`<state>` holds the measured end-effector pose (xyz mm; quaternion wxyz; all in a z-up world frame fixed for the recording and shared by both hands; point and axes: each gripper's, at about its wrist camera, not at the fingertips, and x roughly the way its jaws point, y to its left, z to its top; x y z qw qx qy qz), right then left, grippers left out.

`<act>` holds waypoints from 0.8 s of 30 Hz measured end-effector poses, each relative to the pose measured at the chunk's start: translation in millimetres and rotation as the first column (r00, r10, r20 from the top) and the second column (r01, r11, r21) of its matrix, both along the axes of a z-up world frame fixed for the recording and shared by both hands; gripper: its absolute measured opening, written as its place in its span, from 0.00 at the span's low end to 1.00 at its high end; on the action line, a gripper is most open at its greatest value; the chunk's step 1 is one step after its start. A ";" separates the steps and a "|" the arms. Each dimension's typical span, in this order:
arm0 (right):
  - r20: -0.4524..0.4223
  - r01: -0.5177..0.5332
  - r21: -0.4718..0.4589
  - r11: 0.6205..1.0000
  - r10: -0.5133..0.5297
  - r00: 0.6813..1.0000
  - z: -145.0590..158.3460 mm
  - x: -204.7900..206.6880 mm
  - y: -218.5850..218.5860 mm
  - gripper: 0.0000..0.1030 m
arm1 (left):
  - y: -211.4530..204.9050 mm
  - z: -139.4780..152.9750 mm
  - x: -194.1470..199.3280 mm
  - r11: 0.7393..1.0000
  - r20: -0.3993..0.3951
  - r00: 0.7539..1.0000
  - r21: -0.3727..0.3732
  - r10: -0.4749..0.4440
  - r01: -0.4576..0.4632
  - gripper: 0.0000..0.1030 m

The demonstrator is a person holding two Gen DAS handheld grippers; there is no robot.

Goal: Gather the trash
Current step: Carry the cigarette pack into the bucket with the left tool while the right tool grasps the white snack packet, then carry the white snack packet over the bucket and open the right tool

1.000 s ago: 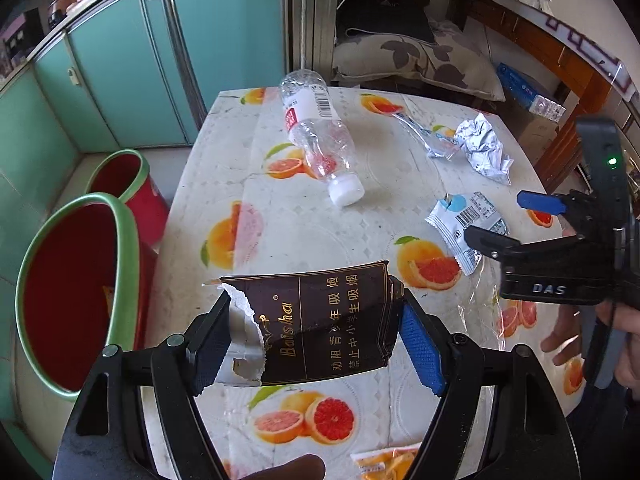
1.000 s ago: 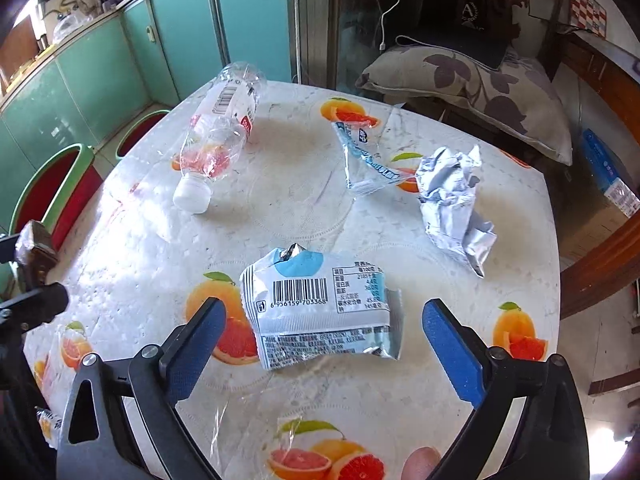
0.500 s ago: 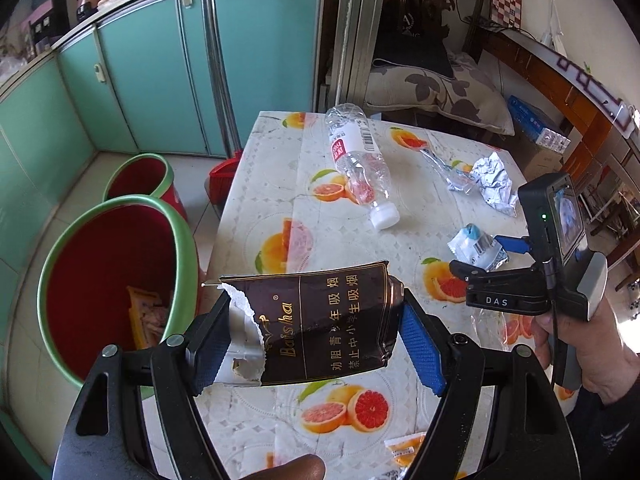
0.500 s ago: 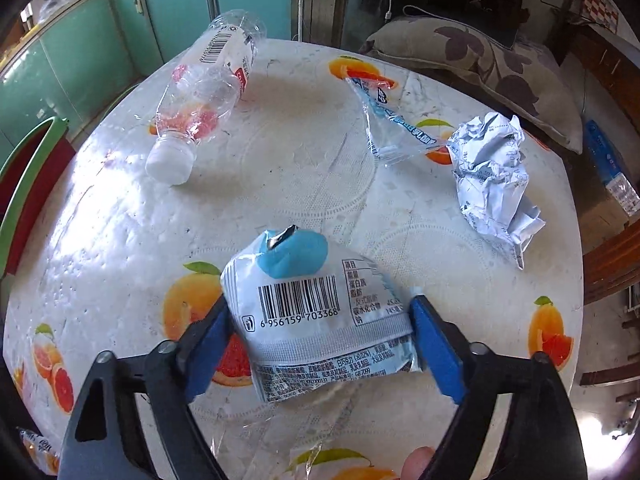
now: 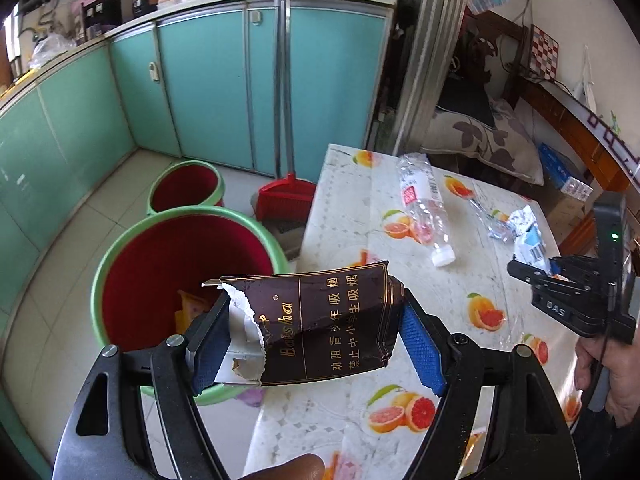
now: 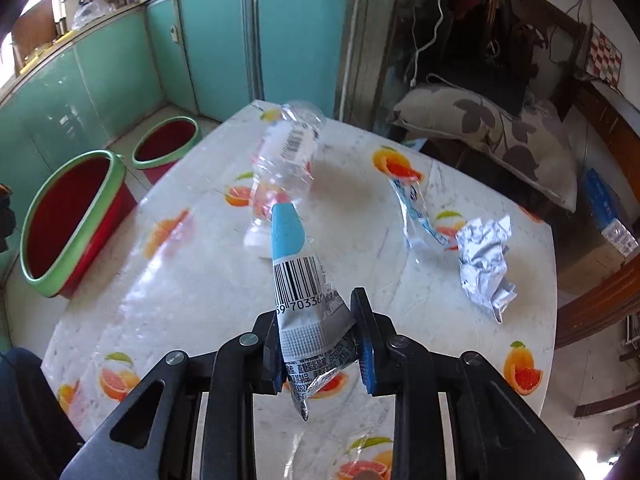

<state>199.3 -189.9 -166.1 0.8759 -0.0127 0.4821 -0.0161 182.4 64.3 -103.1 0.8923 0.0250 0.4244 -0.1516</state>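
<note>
Left tool: its blue pads clamp a torn dark-brown cigarette pack crosswise, held in the air over the worktop's edge, beside the large bin.
Right tool: jaws closing on a crumpled white-and-blue snack wrapper pinched between the pads, lifted clear of the worktop, barcode side up.
Worktop: a fruit-print cloth under clear plastic carries an empty plastic bottle lying on its side, a clear film wrapper and a ball of crumpled foil near the far right edge.
Bins: a large red bin with a green rim stands on the tiled floor just beside the worktop, yellow trash in its bottom; a smaller matching bin stands behind it.
Background: a red dustpan leans by the teal cabinets.
</note>
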 end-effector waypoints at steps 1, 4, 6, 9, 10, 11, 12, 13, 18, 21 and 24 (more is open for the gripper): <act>0.013 -0.017 0.004 1.000 0.017 1.000 8.1 1.2 10.3 0.24 | 10.2 1.2 4.0 1.000 0.004 1.000 0.001 0.022 -0.022 0.75; 0.050 -0.078 0.023 0.997 0.076 0.996 30.1 8.4 43.9 0.24 | 42.0 0.2 17.2 0.996 0.014 0.996 0.018 0.091 -0.091 0.75; 0.071 -0.114 0.028 0.993 0.112 0.991 41.6 12.5 66.7 0.24 | 60.0 -4.3 25.4 0.992 0.010 0.992 0.023 0.127 -0.127 0.75; 0.093 -0.166 0.033 0.986 0.162 0.982 53.8 20.0 100.7 0.24 | 84.6 -15.6 38.8 0.984 -0.011 0.985 0.033 0.174 -0.174 0.75; 0.100 -0.182 0.035 0.983 0.178 0.979 57.0 22.3 111.3 0.24 | 91.6 -19.4 42.8 0.982 -0.019 0.983 0.028 0.185 -0.184 0.75; 0.106 -0.198 0.034 0.980 0.193 0.975 60.3 25.1 122.5 0.24 | 96.8 -23.2 47.0 0.981 -0.033 0.981 0.022 0.192 -0.191 0.75; 0.110 -0.212 0.033 0.977 0.207 0.972 63.0 27.2 132.8 0.24 | 102.7 -27.1 51.2 0.981 -0.048 0.980 0.007 0.195 -0.194 0.75; 0.115 -0.227 0.034 0.973 0.222 0.968 65.6 29.7 141.8 0.24 | 107.4 -30.7 55.2 0.981 -0.065 0.979 -0.009 0.194 -0.195 0.75; 0.135 -0.283 0.030 0.959 0.277 0.951 76.9 41.6 182.6 0.24 | 122.7 -40.8 65.8 0.978 -0.086 0.975 -0.026 0.203 -0.206 0.87; 0.140 -0.306 0.038 0.951 0.298 0.944 80.8 48.8 200.5 0.24 | 133.6 -43.2 67.5 0.976 -0.108 0.973 -0.057 0.205 -0.212 1.00; 0.145 -0.332 0.048 0.942 0.322 0.936 82.9 55.9 216.4 0.24 | 145.4 -39.4 65.3 0.970 -0.089 0.969 -0.057 0.231 -0.237 1.00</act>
